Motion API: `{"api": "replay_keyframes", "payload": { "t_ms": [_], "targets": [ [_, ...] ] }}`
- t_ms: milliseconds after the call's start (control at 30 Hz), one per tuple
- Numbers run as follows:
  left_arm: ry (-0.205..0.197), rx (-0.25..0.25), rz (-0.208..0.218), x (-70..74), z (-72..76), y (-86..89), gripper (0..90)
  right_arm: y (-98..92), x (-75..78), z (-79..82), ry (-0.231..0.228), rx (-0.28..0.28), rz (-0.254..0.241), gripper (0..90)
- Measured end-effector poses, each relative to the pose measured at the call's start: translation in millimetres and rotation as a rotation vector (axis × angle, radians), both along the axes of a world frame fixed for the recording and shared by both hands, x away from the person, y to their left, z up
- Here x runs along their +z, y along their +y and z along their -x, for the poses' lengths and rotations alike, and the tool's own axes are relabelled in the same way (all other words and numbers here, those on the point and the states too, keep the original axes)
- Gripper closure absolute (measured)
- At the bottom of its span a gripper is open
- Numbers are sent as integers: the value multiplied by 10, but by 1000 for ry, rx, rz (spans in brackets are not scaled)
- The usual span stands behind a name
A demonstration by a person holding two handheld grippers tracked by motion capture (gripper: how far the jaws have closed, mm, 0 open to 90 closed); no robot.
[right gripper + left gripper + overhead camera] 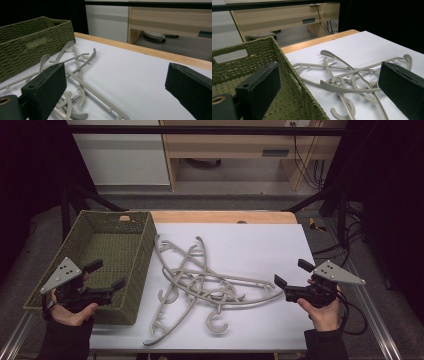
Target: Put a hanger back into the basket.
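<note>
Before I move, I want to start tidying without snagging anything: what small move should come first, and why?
Probably ease the right tool forward and down onto the end of the nearest hanger. Both tools stand open and hold nothing, the grey hangers lie tangled on the white tabletop, and the green basket holds nothing. The right tool sits just beside the pile's outer edge, where one hanger's end seems least interlocked.

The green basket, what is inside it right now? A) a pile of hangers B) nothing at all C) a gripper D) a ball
B, the green basket shows just its bare woven bottom in the high view, while the grey hangers lie tangled on the white table beside it, outside its wall.
</note>
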State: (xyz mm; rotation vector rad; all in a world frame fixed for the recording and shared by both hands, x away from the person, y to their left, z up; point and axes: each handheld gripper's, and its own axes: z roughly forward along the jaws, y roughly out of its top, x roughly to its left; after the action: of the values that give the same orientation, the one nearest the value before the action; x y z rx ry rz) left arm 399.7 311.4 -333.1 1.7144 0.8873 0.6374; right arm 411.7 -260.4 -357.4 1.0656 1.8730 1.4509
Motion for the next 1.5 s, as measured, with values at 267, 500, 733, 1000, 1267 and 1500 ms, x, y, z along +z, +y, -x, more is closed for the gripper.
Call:
{"api": "replay_keyframes", "payload": {
  "t_ms": [267,500,733,1000,1267,1500],
  "targets": [
    [2,-15,-11,-8,2,-33,39,151,-8,-21,15,82,89,70],
    [1,-21,-28,6,18,-61,39,416,1,-38,96,246,225,99],
    [4,-34,-39,9,23,-93,39,726,-35,-158,216,374,380,113],
    [-2,-38,-40,20,39,-101,39,1031,-158,-283,294,484,514,166],
    [3,-45,-48,8,30,-127,38,1260,-387,-330,307,594,623,260],
    [14,-51,-54,-13,21,-155,39,1387,-514,-389,328,684,690,356]
  ]
}}
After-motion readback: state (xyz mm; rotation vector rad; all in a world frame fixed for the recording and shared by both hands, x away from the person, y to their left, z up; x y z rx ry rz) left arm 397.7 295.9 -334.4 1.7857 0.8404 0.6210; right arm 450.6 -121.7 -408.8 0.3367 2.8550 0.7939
